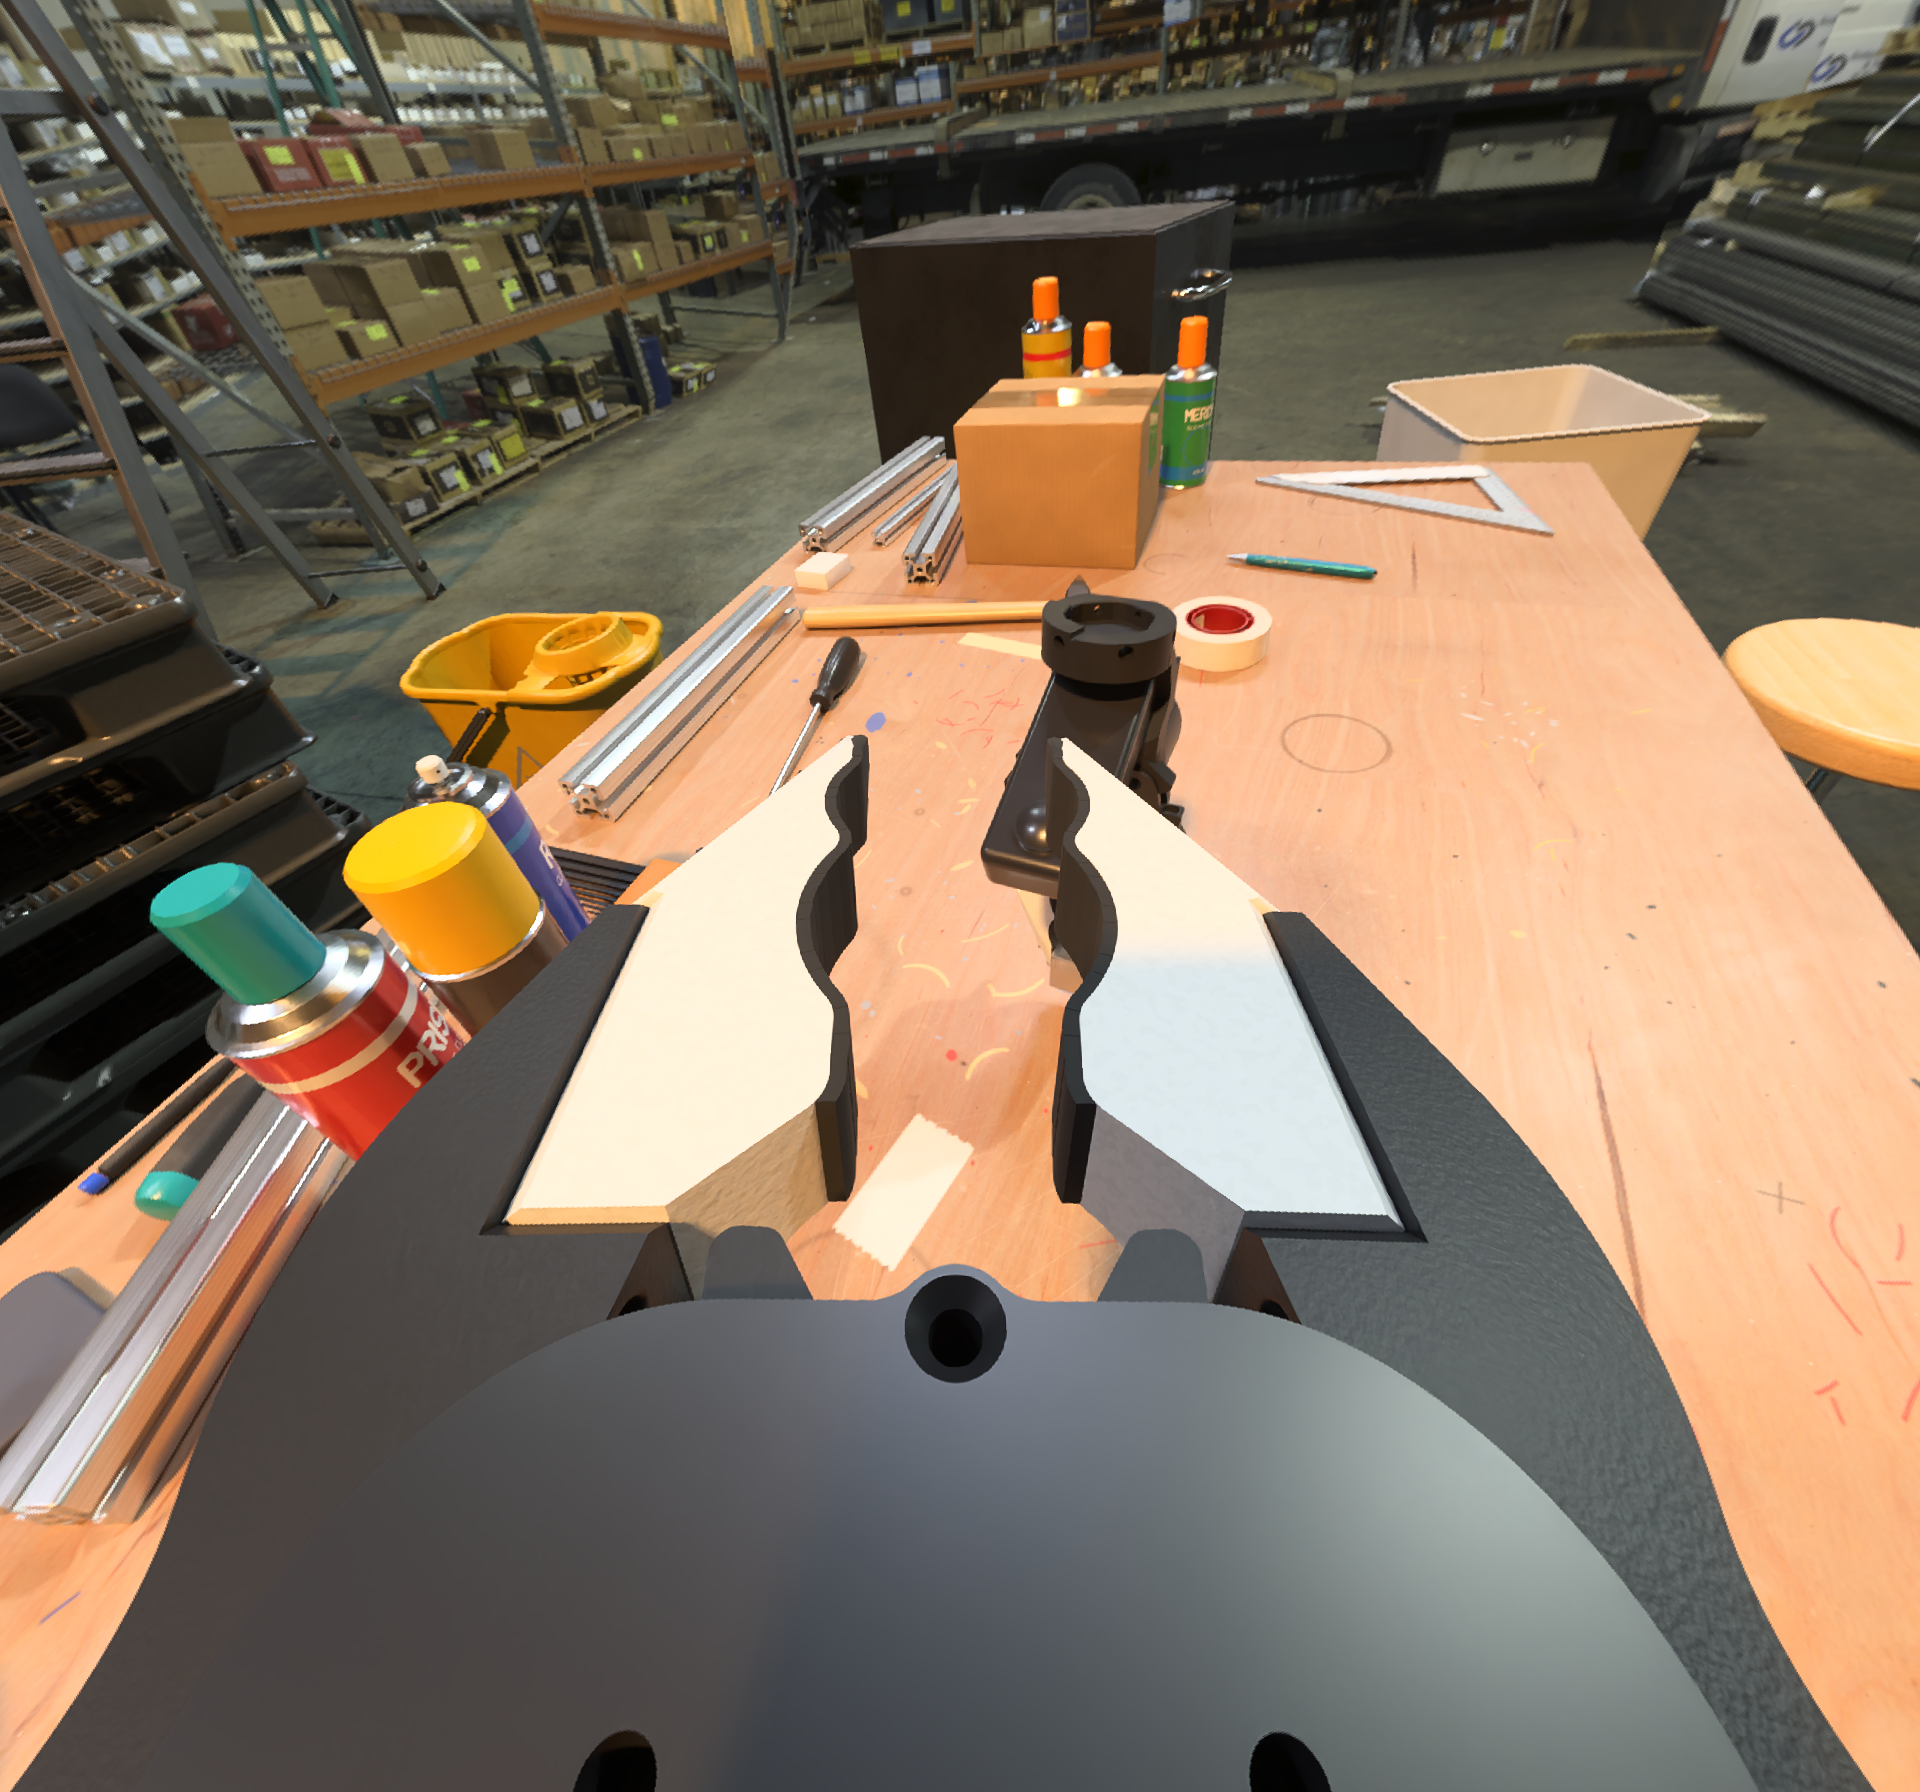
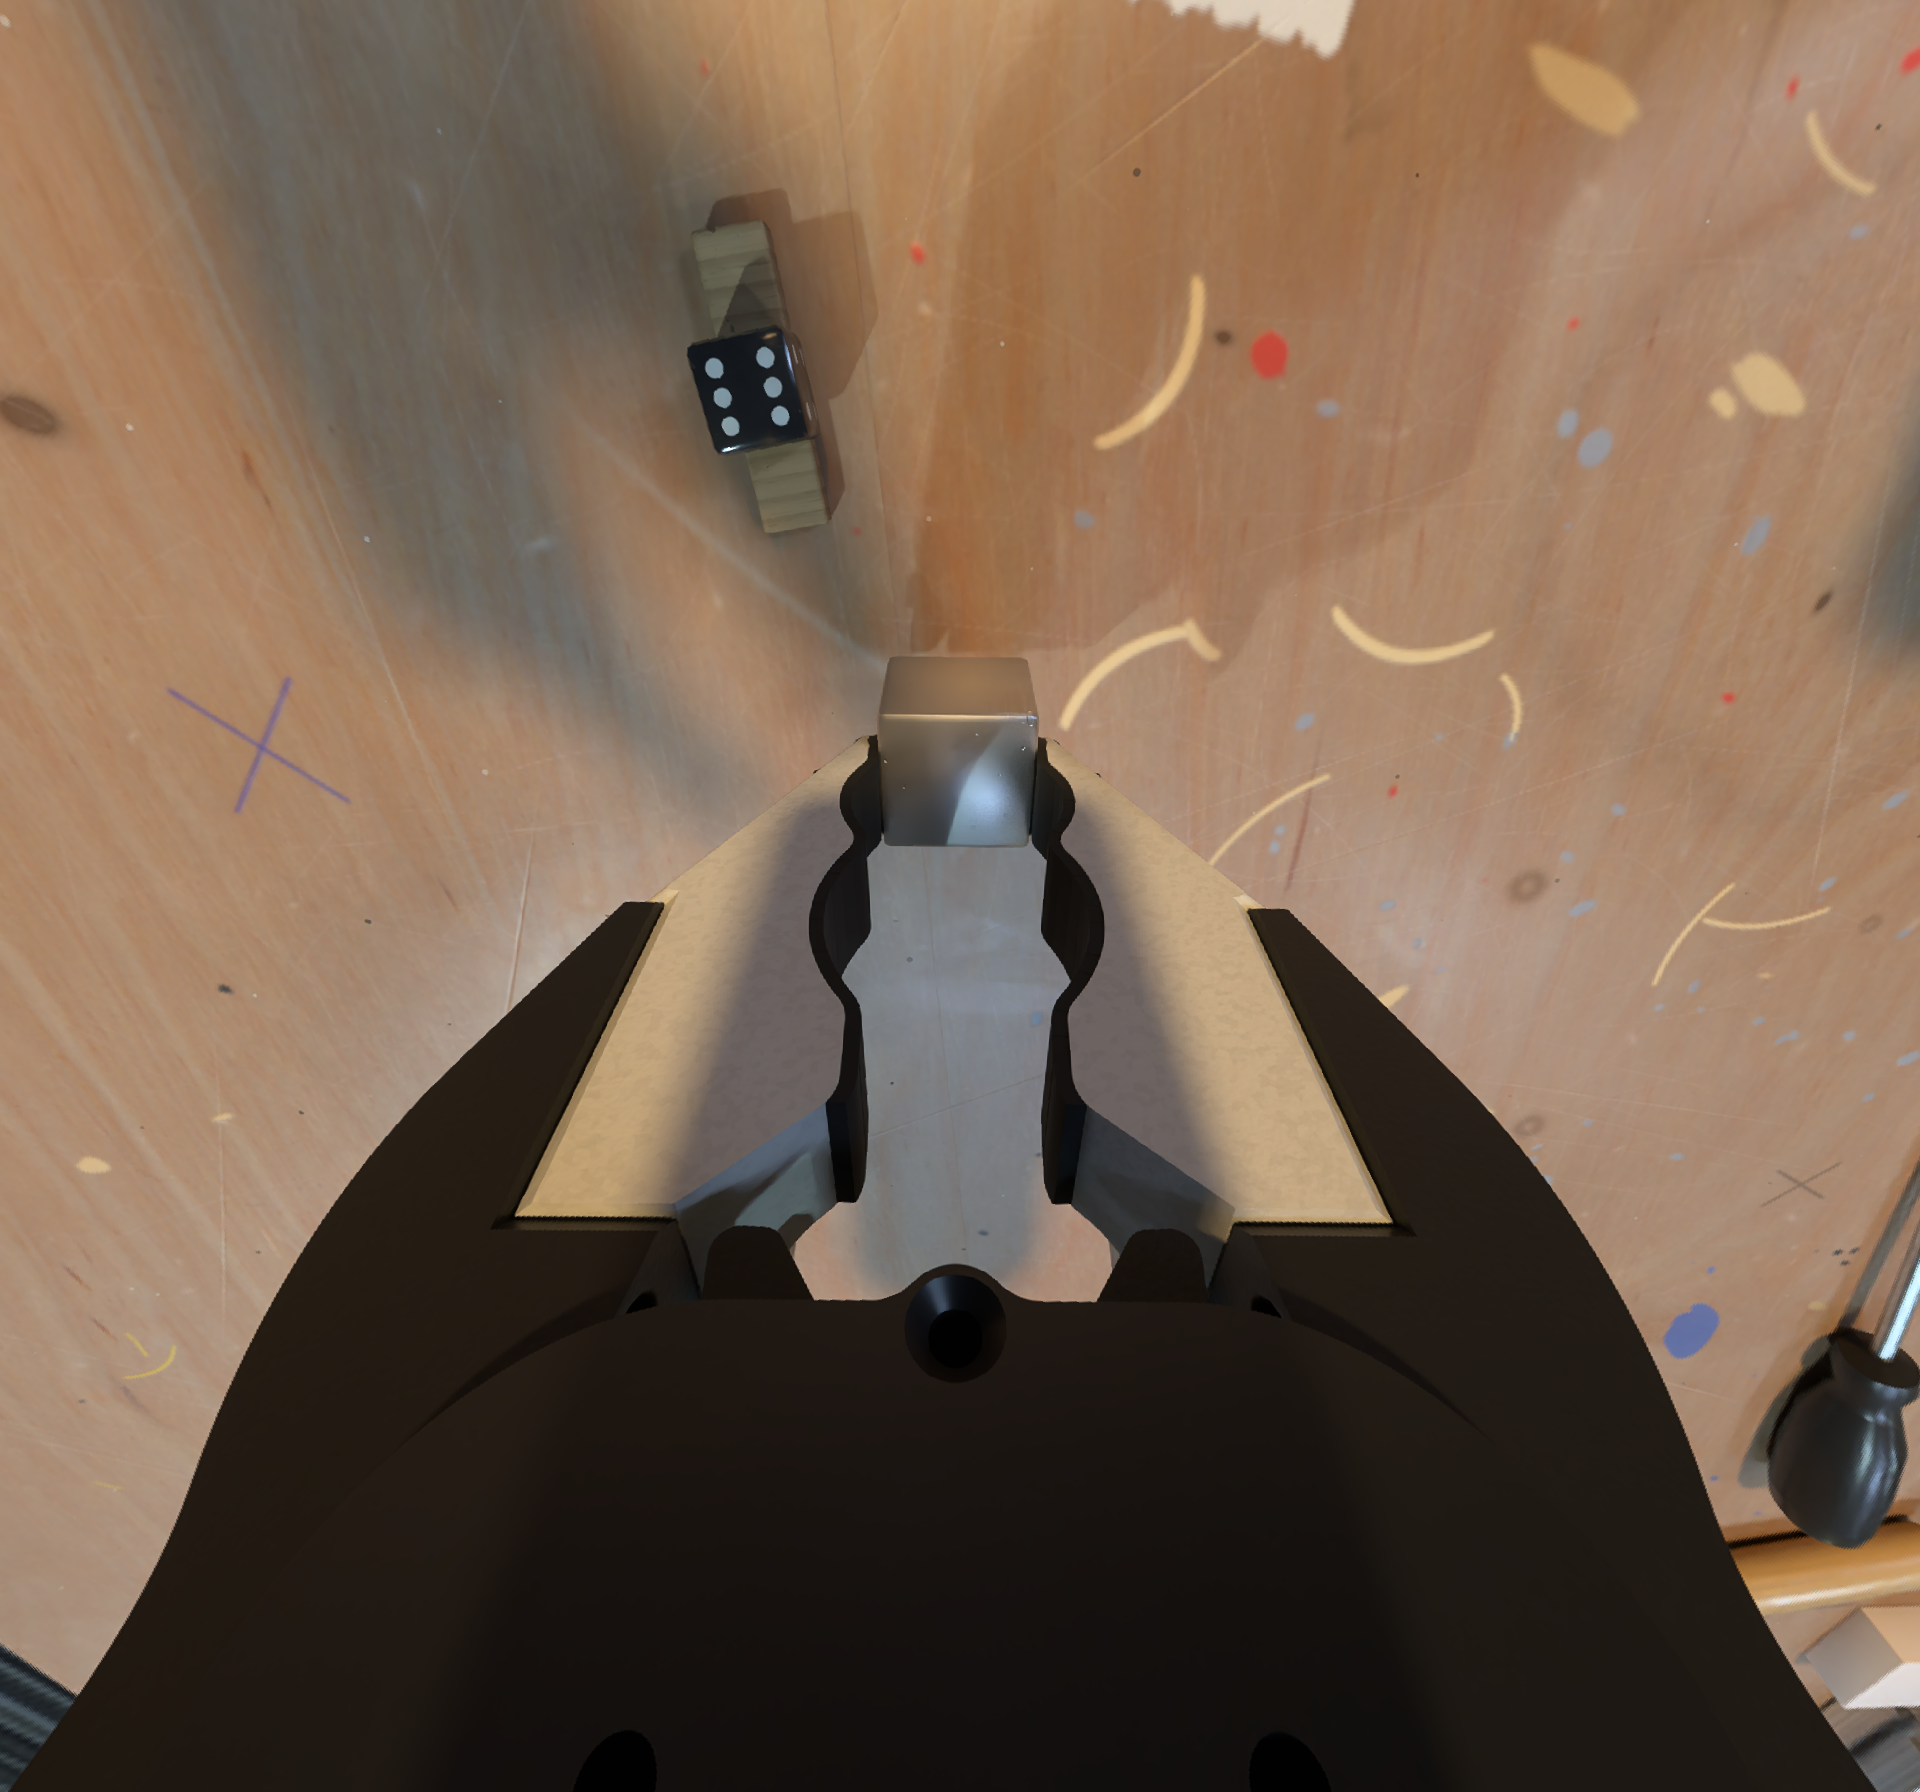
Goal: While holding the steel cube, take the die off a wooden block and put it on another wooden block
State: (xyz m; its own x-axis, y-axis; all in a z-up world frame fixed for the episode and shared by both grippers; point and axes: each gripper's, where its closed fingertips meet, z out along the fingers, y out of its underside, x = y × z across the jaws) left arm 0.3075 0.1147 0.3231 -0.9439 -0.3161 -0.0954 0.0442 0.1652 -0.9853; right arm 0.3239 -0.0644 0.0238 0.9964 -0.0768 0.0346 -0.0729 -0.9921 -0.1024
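In the right wrist view, my right gripper (image 2: 956, 766) points down at the table and is shut on the steel cube (image 2: 956, 755), held at the fingertips above the wood. A black die (image 2: 750, 388) with white pips sits on a row of wooden blocks, ahead and left of the cube. One block end (image 2: 732, 272) shows beyond the die and another (image 2: 792, 490) shows nearer me; the die hides the middle. In the left wrist view, my left gripper (image 1: 961, 776) is open and empty above the table. The right gripper's black body (image 1: 1101, 734) hangs just ahead of it. The die and blocks do not show there.
Spray cans (image 1: 312, 1004) and aluminium rails (image 1: 675, 703) line the table's left side. A screwdriver (image 1: 821, 703), cardboard box (image 1: 1055, 475), tape roll (image 1: 1226, 630), pen (image 1: 1304, 566) and set square (image 1: 1423, 495) lie farther off. A stool (image 1: 1839, 693) stands right. A screwdriver handle (image 2: 1844, 1451) lies at lower right.
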